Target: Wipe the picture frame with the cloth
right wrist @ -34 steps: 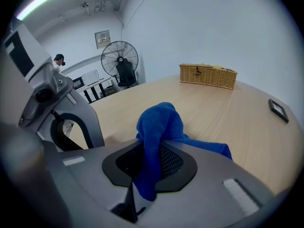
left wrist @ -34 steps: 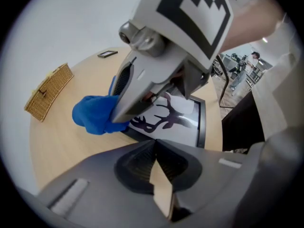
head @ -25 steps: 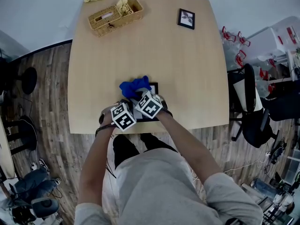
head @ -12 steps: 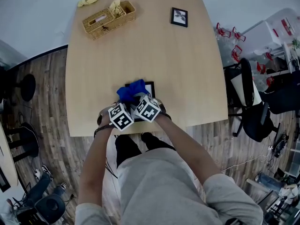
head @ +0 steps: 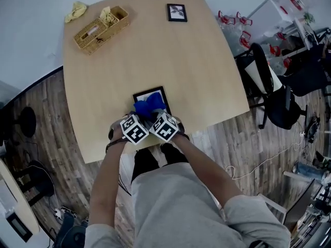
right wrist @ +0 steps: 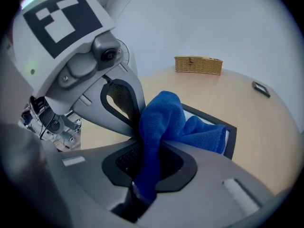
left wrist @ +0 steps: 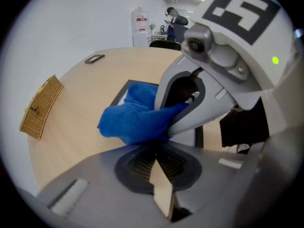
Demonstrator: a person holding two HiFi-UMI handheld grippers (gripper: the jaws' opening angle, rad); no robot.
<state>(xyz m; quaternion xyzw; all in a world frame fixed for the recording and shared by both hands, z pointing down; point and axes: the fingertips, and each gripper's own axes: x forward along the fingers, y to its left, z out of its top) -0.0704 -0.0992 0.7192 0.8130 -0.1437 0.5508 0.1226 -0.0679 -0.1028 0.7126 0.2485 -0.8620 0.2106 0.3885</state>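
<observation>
Blue cloth (right wrist: 164,122): soft, light, bunches easily, so grip it by a fold. Your right hand-held gripper (right wrist: 147,158) is clamped on one tail. The rest drapes over the picture frame (head: 146,94), which lies flat near your edge of the tabletop (head: 196,61). The frame is probably light and may slide, and its glass looks fragile, so press gently. Your left hand-held gripper (left wrist: 154,158) is pinched closed and empty, just beside the right one.

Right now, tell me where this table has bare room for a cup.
Bare: the table's middle, between wicker basket, small frame and large frame; also its right side. Crowded: the near edge, where left gripper, right gripper and blue cloth meet.
</observation>
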